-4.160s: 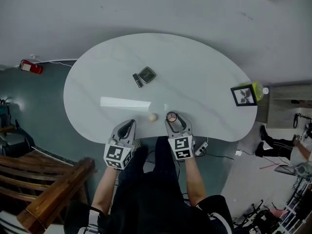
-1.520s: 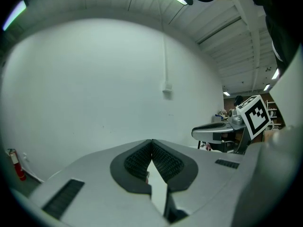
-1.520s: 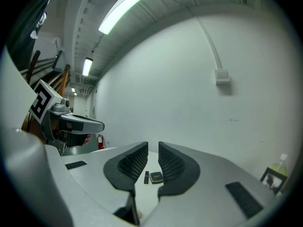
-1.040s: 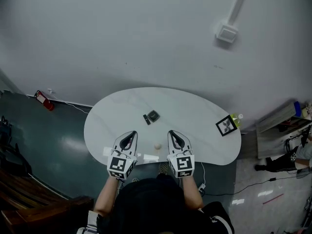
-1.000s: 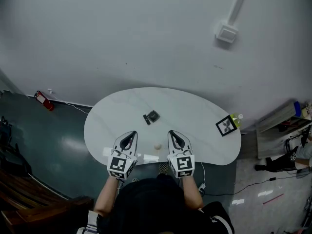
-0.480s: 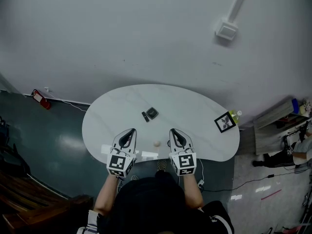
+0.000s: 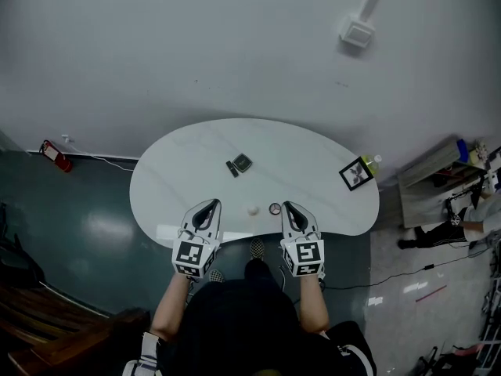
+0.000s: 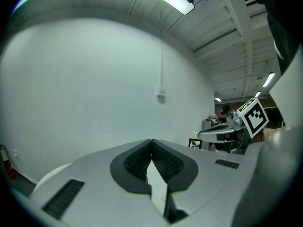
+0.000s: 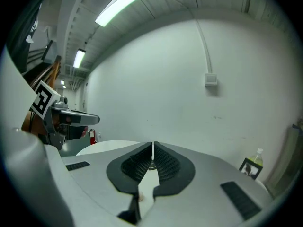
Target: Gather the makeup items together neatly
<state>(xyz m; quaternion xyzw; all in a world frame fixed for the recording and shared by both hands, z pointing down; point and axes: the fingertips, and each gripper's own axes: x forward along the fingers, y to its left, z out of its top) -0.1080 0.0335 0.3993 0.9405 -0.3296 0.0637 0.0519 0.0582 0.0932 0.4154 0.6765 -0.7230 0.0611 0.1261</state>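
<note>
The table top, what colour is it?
The table top is white; the head view shows it best.

Head view looks down on table (image 7: 196, 163); gripper views face wall (image 8: 94, 79).

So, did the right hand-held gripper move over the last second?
Yes. Against the cream ball, the right hand-held gripper has drawn back toward the near edge of the table and slightly right, uncovering a round item.

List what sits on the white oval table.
A dark square compact, dark stick, beige ball, round pot, black-framed picture, pale bottle. The left gripper and right gripper cover the white table's near edge.
</note>
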